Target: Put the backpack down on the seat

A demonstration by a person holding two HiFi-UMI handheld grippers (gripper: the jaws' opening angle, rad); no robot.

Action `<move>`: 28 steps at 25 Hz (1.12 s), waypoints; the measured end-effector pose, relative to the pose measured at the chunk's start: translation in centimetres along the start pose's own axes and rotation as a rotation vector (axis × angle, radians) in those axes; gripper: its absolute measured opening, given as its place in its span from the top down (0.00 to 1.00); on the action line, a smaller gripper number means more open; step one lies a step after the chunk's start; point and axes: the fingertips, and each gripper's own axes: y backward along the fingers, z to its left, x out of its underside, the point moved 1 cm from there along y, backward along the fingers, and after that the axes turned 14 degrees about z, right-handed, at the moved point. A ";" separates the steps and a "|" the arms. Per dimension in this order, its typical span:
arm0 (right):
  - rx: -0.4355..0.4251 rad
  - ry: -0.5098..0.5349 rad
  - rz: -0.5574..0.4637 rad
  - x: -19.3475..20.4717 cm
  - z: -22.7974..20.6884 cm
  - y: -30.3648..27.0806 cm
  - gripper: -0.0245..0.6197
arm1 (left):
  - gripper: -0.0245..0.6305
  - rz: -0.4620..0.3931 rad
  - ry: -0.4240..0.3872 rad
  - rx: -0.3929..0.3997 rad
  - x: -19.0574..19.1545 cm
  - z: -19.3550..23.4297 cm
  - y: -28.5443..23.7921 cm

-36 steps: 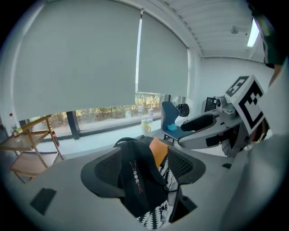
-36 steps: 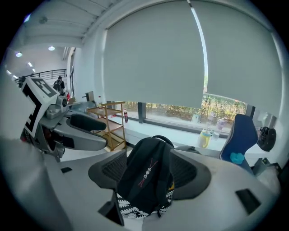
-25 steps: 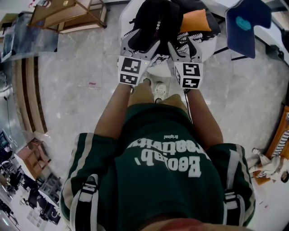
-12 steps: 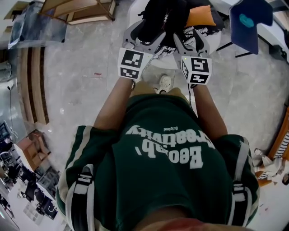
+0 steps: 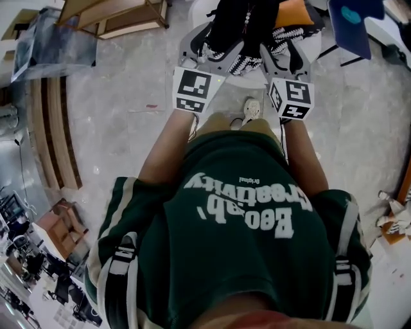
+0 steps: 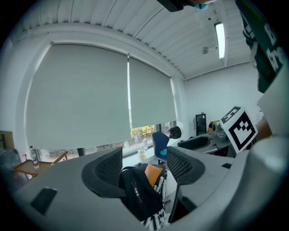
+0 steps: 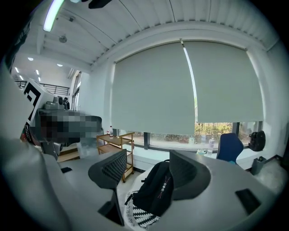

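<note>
The black backpack (image 5: 245,24) stands upright on a white seat (image 5: 247,81), resting on a black-and-white patterned throw (image 5: 241,63). An orange cushion (image 5: 293,13) lies behind it. My left gripper (image 5: 207,48) is open just short of the backpack's left side. My right gripper (image 5: 283,54) is open at its right side. In the left gripper view the backpack (image 6: 137,196) shows beyond the gap of the spread jaws of the left gripper (image 6: 144,167), apart from them. The right gripper view shows the same: the backpack (image 7: 156,189) sits past the open right gripper (image 7: 149,169).
A blue chair (image 5: 356,26) stands at the right of the seat and a wooden shelf unit (image 5: 109,16) at the far left. My shoe (image 5: 250,109) is on the grey floor just below the seat. Windows with lowered blinds fill the far wall.
Both grippers have drawn back from the backpack toward my body. The backpack has stayed on the seat and now sits higher in the head view.
</note>
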 end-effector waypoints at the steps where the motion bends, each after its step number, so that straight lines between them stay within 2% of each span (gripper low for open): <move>1: 0.018 -0.005 -0.002 0.1 2.0 0.6 0.54 | 0.45 -0.006 -0.003 0.015 0.6 0.8 1.8; 5: 0.075 -0.015 -0.019 1.2 9.2 2.9 0.54 | 0.45 -0.021 -0.040 0.061 3.7 3.4 8.0; 9: 0.128 -0.038 -0.009 3.2 13.5 5.3 0.54 | 0.46 -0.013 -0.050 0.115 6.6 4.2 11.5; 15: 0.196 -0.077 0.034 5.4 16.7 8.7 0.54 | 0.46 0.001 -0.054 0.185 9.0 3.8 15.1; 23: 0.254 -0.051 0.077 8.6 19.4 11.6 0.54 | 0.45 -0.001 -0.062 0.242 12.1 1.9 17.3; 28: 0.257 0.004 0.048 8.3 22.8 12.1 0.54 | 0.45 -0.023 -0.071 0.252 13.4 2.2 19.7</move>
